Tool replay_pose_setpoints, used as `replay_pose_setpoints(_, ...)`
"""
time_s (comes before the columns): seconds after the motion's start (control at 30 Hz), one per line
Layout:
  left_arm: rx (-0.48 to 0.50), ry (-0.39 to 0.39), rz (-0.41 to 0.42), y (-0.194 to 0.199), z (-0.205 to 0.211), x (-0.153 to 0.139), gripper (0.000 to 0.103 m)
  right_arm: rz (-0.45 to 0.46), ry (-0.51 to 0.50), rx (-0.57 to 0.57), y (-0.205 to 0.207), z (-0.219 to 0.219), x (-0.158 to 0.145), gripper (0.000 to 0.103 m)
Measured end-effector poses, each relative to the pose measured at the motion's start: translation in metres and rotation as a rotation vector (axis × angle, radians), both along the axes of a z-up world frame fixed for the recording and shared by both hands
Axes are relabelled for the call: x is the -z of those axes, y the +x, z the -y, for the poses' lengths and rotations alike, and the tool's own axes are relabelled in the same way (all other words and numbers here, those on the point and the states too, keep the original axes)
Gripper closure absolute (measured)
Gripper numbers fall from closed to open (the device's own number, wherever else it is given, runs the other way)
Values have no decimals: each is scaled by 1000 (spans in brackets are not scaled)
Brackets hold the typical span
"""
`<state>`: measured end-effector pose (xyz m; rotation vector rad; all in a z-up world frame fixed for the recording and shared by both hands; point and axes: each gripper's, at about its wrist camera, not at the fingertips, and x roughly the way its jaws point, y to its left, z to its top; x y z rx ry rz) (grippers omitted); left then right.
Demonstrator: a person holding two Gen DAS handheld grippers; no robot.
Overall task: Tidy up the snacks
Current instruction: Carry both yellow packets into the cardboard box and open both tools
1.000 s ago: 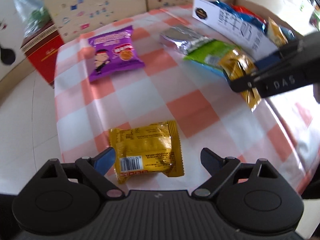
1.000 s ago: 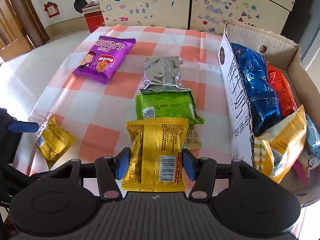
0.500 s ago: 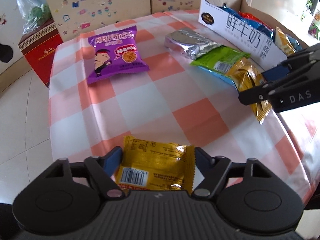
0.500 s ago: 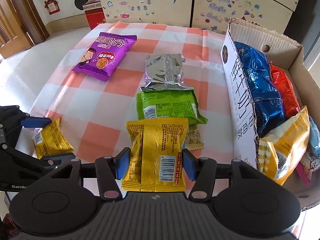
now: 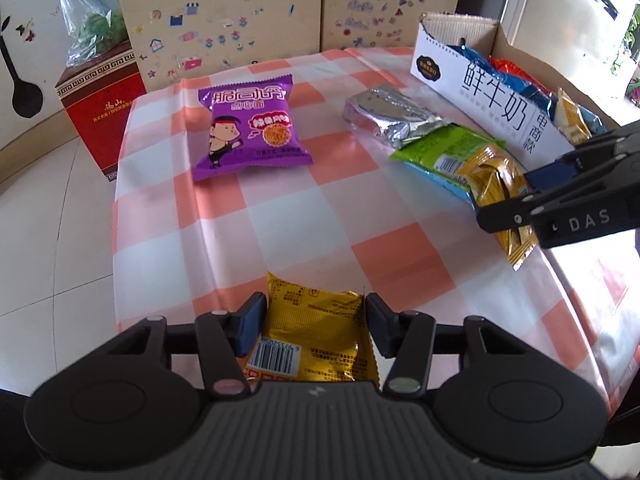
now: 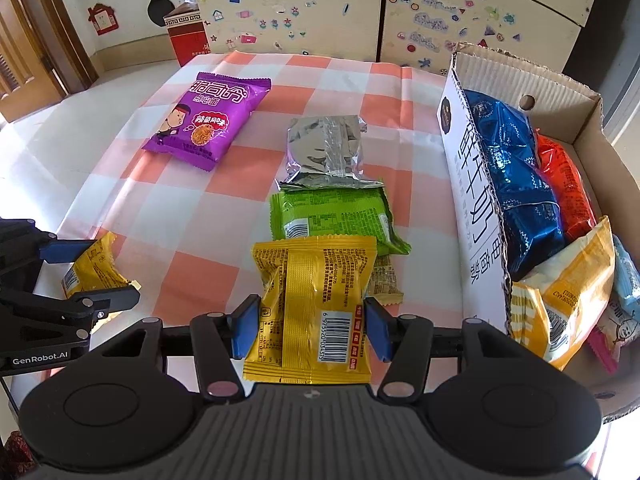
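Left wrist view: left gripper [image 5: 314,320] jaws are closing around a small yellow packet [image 5: 310,340]; a larger yellow packet [image 6: 308,300] is clenched by the right gripper [image 6: 306,322], presumably for boxing in the carton [image 6: 472,240].

A family home's living area, sticker-covered cabinet doors [image 6: 384,12] behind a table in orange-and-white checked cloth [image 6: 224,184], heart and house wall decals left of the cabinets, wooden door [image 6: 36,40] further left, tiled floor [image 5: 52,200] below.
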<state>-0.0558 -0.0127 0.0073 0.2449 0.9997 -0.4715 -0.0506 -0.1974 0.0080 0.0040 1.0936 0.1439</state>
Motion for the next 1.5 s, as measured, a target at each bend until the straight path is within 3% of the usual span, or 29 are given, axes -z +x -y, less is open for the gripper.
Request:
replay_pose_setpoints(0.5, -5, -60, 60, 1, 11, -24, 50, 53, 43, 14, -2, 5, -16, 41)
replay_pose_setpoints(0.97, 38, -86, 137, 18, 44, -59, 50, 178, 90, 54, -8, 23, -49, 41)
replay_pose_setpoints(1.5, 86, -146, 204, 37, 95, -98, 50, 334, 132, 177, -21, 75, -92, 41)
